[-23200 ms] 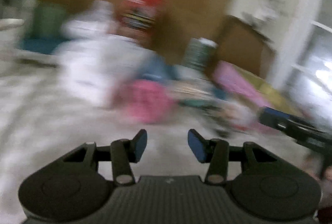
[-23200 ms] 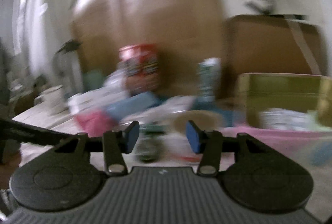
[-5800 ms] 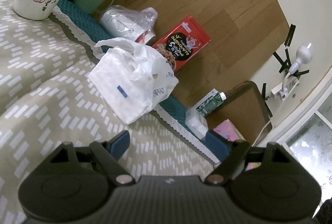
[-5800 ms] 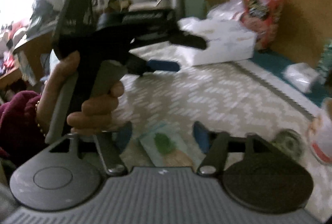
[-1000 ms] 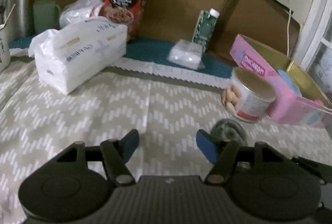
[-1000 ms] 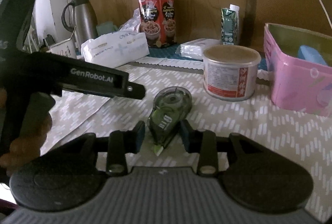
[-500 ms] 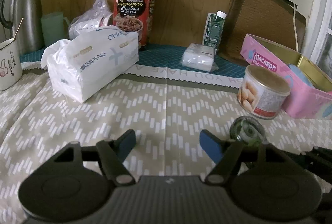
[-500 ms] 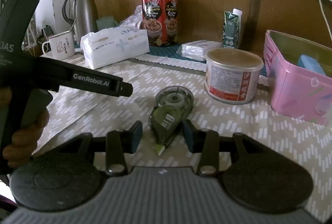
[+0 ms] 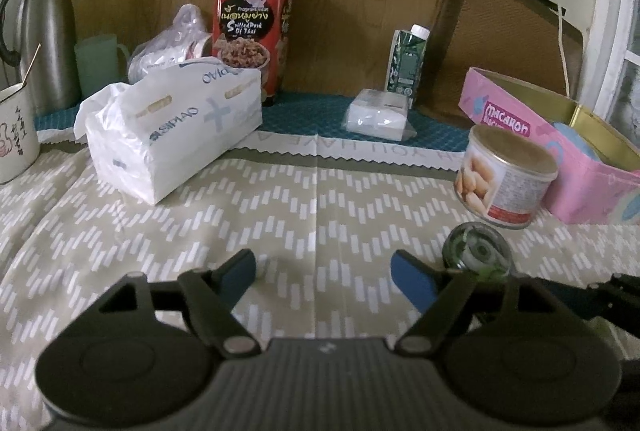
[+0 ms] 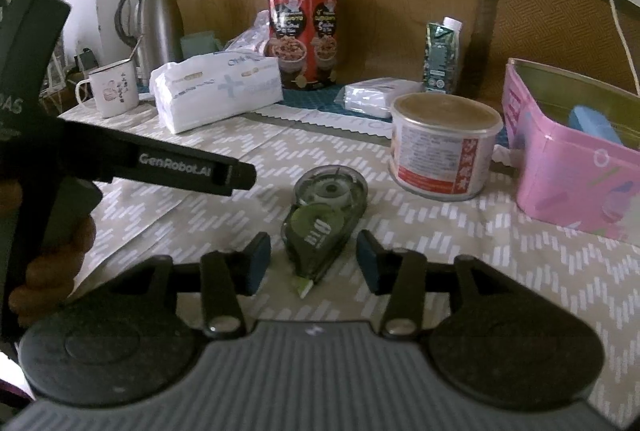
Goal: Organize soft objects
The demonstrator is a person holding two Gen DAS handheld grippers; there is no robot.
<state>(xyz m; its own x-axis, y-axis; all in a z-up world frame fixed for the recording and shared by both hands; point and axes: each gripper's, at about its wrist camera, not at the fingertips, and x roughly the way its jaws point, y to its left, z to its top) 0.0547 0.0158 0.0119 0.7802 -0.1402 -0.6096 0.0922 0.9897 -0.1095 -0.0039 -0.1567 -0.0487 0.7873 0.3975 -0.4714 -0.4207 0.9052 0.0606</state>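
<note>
A white tissue pack (image 9: pixel 172 127) lies on the patterned cloth at the left, also in the right wrist view (image 10: pixel 218 89). A small wrapped tissue packet (image 9: pixel 378 115) lies at the back, also in the right wrist view (image 10: pixel 378 93). A green correction-tape dispenser (image 10: pixel 326 219) lies on the cloth between my right gripper's open fingers, untouched; it also shows in the left wrist view (image 9: pixel 478 251). My right gripper (image 10: pixel 314 259) is open. My left gripper (image 9: pixel 324 273) is open and empty above the cloth.
A round can (image 10: pixel 444 151) and a pink macaron box (image 10: pixel 568 151) holding a blue item stand at the right. A red snack tin (image 9: pixel 252 27), green carton (image 9: pixel 408 59), mug (image 10: pixel 112 91), thermos (image 10: pixel 154 19) and a plastic bag stand along the back.
My right gripper has opened wider around the dispenser, which now lies free on the cloth. My left gripper has opened a little wider and stays over the cloth.
</note>
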